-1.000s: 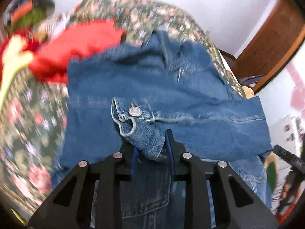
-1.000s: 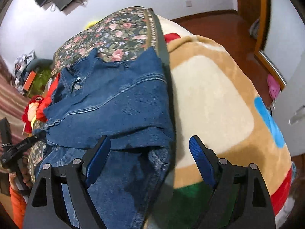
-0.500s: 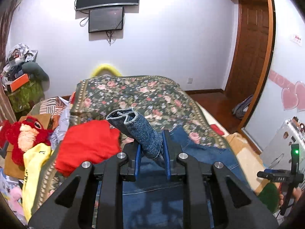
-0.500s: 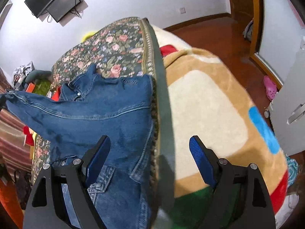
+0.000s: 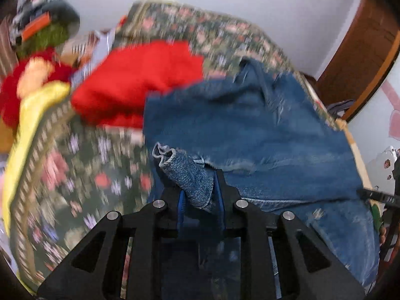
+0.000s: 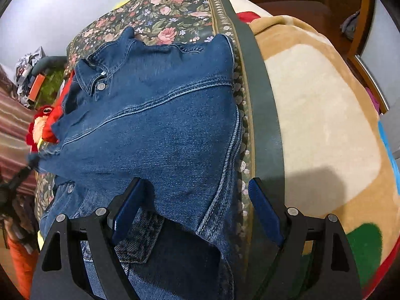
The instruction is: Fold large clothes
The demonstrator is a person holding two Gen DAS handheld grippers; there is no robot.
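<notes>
Between the left tongs (image 5: 198, 200), a cuff of the denim jacket (image 6: 160, 125) is pinched tight; the jacket spreads ahead on the bed (image 6: 175, 5). Right tongs (image 6: 192, 207) hang open above its hem. Risk: thick denim slipping out mid-swing, spoiling the fold.

Half a second ago we had the left gripper (image 5: 198, 195) raised toward the far wall, the sleeve cuff (image 5: 185, 172) standing up between its pads — now we have it tipped down over the bed, cuff pointing toward 11 o'clock. The sleeve that stretched out toward 9 o'clock has come back across the denim jacket (image 6: 160, 125) — lying folded over its body again.
</notes>
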